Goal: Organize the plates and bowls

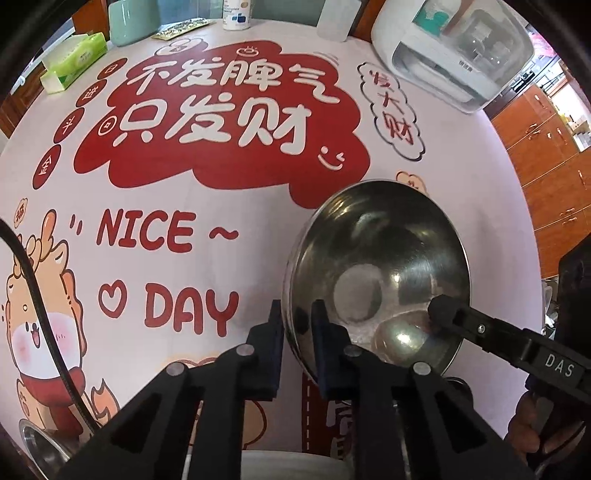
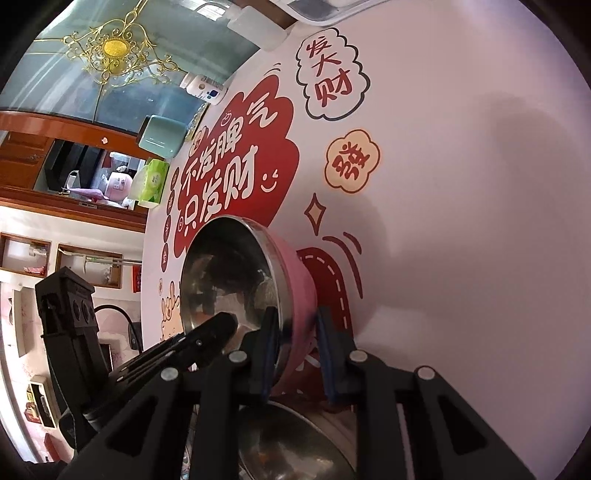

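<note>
A steel bowl with a pink outside (image 1: 376, 280) is held tilted above the printed tablecloth. My left gripper (image 1: 297, 328) is shut on its left rim, one finger outside and one inside. My right gripper (image 2: 295, 332) is shut on the same bowl (image 2: 236, 280), one finger inside and one on the pink wall; one of its fingers (image 1: 480, 328) shows inside the bowl in the left wrist view. A second steel bowl (image 2: 291, 443) lies below the right gripper. Another steel bowl (image 1: 40, 446) peeks in at the left wrist view's lower left, and a white dish rim (image 1: 291, 461) at the bottom.
At the table's far edge stand a green tissue box (image 1: 74, 61), a mint green cup (image 1: 129, 22), a white bottle (image 1: 236, 14) and a white appliance (image 1: 454, 51). A black cable (image 1: 40, 306) hangs at the left. Wooden cabinets (image 1: 546, 155) stand beyond the table at right.
</note>
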The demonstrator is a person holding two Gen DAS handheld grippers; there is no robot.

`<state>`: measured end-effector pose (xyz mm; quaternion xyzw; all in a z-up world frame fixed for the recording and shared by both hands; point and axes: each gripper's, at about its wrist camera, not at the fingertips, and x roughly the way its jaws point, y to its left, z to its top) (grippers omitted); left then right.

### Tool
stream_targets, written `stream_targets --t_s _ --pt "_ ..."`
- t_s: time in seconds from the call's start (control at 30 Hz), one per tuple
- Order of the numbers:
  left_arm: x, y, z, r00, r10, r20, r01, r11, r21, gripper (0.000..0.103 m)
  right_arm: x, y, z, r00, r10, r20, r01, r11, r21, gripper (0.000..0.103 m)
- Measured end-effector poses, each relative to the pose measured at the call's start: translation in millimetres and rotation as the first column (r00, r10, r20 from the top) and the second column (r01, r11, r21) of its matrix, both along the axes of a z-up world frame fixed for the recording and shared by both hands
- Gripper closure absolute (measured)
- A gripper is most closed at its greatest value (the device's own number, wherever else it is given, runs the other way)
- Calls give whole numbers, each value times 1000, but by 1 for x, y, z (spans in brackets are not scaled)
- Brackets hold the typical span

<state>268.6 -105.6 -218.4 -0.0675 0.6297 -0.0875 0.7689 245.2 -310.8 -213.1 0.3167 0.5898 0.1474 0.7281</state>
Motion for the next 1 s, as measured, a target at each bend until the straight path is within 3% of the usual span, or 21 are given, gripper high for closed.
stream_targets --t_s 0.6,1.0 --pt "-35 27 67 995 7 100 -5 1000 -21 91 -27 23 62 993 24 118 -23 1000 -15 83" --pt "-79 64 102 985 45 164 -38 998 -47 90 -59 57 98 981 71 180 -67 997 -30 83"
